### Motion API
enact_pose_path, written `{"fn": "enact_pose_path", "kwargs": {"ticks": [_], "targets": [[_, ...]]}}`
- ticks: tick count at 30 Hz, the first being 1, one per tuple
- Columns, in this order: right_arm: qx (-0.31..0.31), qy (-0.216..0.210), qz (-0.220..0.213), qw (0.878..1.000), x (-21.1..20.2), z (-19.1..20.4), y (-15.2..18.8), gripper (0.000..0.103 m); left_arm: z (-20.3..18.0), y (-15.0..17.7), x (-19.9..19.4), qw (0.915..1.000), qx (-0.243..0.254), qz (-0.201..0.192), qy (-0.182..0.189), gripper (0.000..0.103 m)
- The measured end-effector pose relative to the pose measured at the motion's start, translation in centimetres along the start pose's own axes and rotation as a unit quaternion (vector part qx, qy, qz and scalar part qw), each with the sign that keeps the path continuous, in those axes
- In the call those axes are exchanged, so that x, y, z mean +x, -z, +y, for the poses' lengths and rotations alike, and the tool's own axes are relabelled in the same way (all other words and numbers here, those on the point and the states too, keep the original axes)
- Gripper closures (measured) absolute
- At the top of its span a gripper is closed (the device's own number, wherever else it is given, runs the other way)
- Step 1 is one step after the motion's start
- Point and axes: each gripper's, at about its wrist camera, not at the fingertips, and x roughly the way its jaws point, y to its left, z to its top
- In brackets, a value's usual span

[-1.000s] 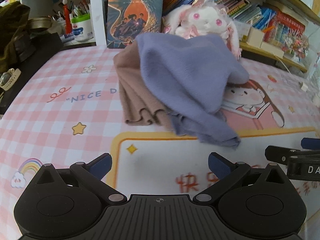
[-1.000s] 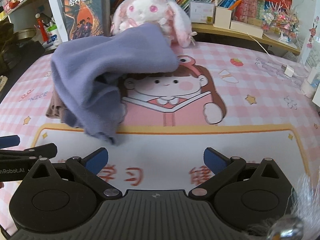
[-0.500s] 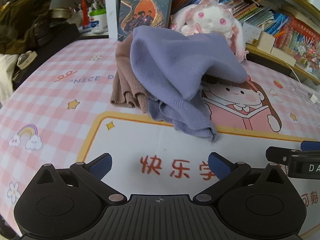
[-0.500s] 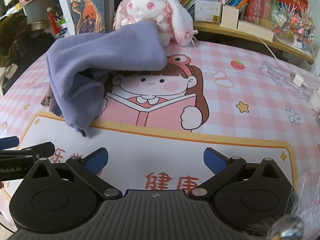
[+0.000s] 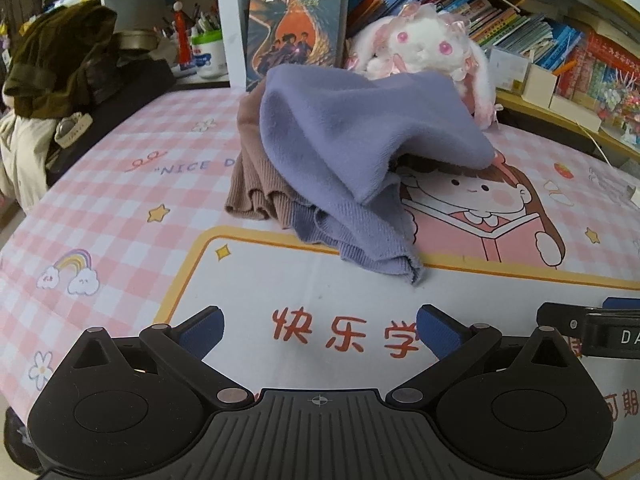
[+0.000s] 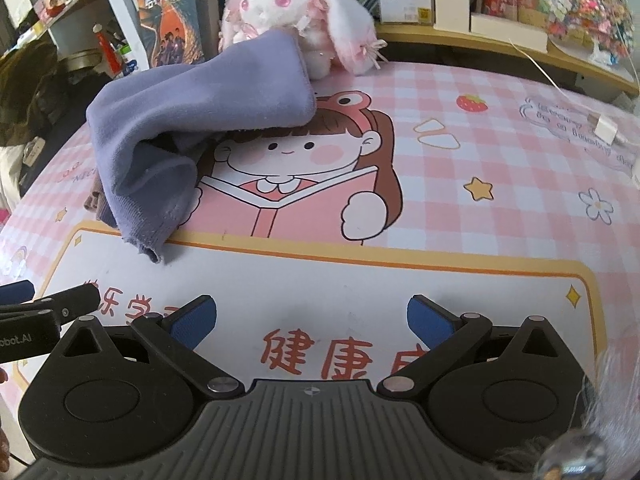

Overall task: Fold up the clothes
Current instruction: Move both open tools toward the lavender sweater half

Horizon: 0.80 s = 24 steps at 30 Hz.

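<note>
On the glossy printed mat (image 5: 120, 208), a soft purple garment (image 5: 352, 148) lies crumpled over ribbed brown cloth (image 5: 256, 192).

Bare table (image 5: 320, 300) ahead of both tools; clothes (image 5: 352, 152) heaped beyond at left, plush (image 6: 288, 4) and shelf (image 6: 500, 44) behind.

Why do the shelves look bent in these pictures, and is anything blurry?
Left wrist view: the fisheye lens bows the bookshelf; the purple garment looks slightly soft, the gripper sharp. Right wrist view: the shelf edge curves likewise; a fuzzy blur fills the lower right corner; lighting is even.
</note>
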Motion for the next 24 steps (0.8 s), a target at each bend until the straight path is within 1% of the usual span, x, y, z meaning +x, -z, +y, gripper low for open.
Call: {"fn": "enact_pose_path", "kwargs": {"ticks": [2,8,12,17,21,24], "targets": [[0.007,0.000,-0.001,1.000,-0.1,-0.4,0.1,0.000,-0.3,-0.1,0.0,1.0000,0.004,0.000,-0.001,0.000],[0.025,0.004,0.002,1.000,-0.1,-1.5,0.3,0.000,-1.1,-0.2,0.2,0.9998,0.010,0.004,0.016,0.000],[0.030,0.006,0.002,1.000,-0.1,-2.0,0.4,0.000,-1.4,-0.3,0.2,0.9998,0.009,0.003,0.017,0.000],[0.031,0.006,0.002,0.999,-0.2,-2.1,0.3,0.000,-1.3,-0.8,0.3,1.0000,0.006,-0.002,0.002,0.000],[0.033,0.005,0.001,0.999,-0.3,-2.2,0.4,0.000,-0.9,-1.6,0.6,1.0000,0.003,-0.006,-0.001,0.000],[0.037,0.006,-0.002,0.999,-0.4,-2.4,0.5,0.000,-0.7,-2.1,0.7,0.9998,0.002,-0.016,-0.008,0.000]]}}
